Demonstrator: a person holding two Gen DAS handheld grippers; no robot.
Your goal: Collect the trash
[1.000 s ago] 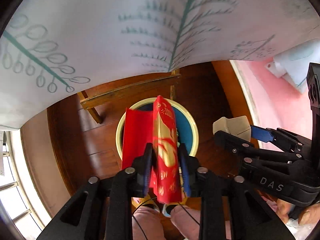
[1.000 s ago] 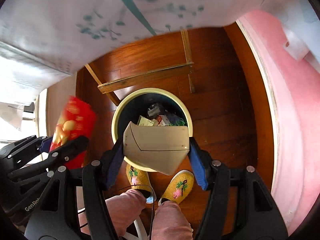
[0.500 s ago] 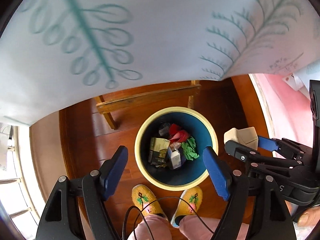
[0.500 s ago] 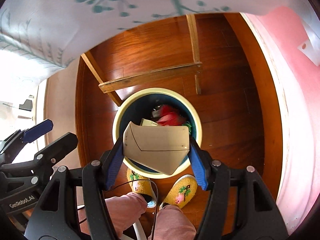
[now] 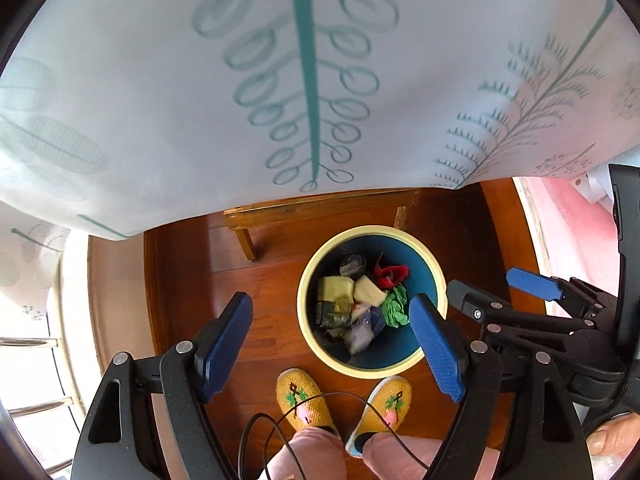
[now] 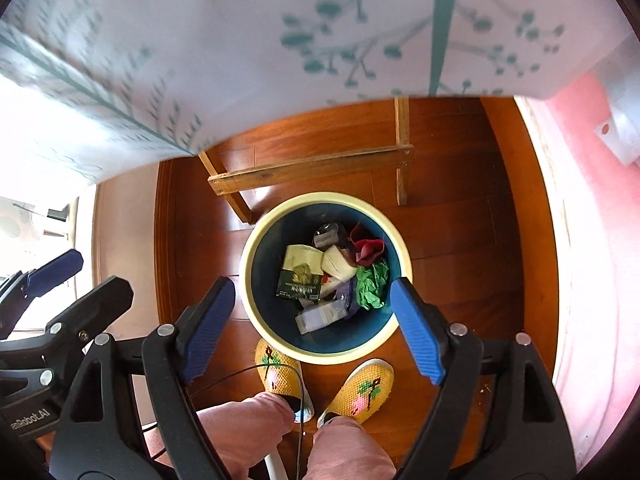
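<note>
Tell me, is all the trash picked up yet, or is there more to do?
Plenty already lies in the bin: a red wrapper, a beige card, green crumpled paper and a dark packet. Nothing is in hand: the left tongs and right tongs both hang open and empty above it. No loose trash shows on the wood floor here; whether any waits on the table, these views cannot tell.

The bin (image 6: 326, 354) mouth lies open from above, though trash (image 6: 332, 276) fills its bottom. At 12 o'clock, a wooden frame (image 6: 312, 168) and hanging cloth (image 6: 280, 40) block. Slippers (image 6: 280, 372) touch the rim at 6 o'clock.
</note>
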